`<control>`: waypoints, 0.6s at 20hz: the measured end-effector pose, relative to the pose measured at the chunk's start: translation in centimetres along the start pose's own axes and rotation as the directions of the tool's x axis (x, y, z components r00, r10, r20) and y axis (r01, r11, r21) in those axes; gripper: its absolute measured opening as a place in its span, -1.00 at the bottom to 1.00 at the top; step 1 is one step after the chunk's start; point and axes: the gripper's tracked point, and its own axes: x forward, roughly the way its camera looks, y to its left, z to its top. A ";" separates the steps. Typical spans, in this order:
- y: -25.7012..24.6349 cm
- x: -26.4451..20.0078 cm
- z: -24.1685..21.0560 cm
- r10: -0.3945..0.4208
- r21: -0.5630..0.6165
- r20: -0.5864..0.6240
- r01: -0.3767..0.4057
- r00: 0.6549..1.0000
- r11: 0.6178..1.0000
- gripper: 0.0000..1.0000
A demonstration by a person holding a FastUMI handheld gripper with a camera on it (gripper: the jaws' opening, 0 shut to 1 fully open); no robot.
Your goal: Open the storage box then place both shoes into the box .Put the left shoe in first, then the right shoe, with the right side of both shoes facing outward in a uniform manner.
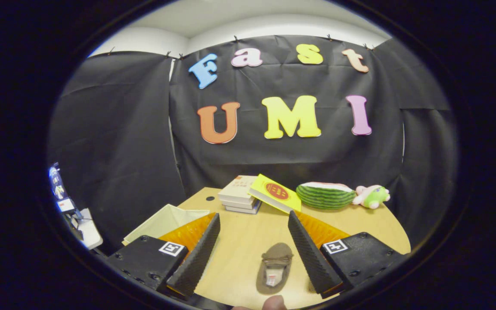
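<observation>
A brown shoe (274,267) lies on the wooden table (239,241), toe pointing away, close to the right finger (310,254) and between the two fingers. My gripper (254,217) is open, held above the table, with nothing pressed between its fingers. A pale box flap (166,221) shows beyond the left finger (198,254) at the table's left edge; the rest of the storage box is hidden behind that finger.
At the table's far side sit a stack of books (240,194) with a yellow book (275,193) leaning on it, a watermelon-slice plush (324,194) and a pink-and-green plush toy (372,196). Part of a finger (274,302) shows nearest me.
</observation>
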 end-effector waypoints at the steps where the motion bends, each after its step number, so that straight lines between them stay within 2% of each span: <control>1: -1.1 0.1 -1.0 -0.013 0.006 -0.023 0.013 1.000 1.000 1.00; 5: -4.0 0.8 -5.7 -0.043 0.022 -0.177 0.048 0.983 0.999 1.00; 12: -5.3 4.4 -13.6 0.007 0.086 -0.454 0.036 0.891 0.996 1.00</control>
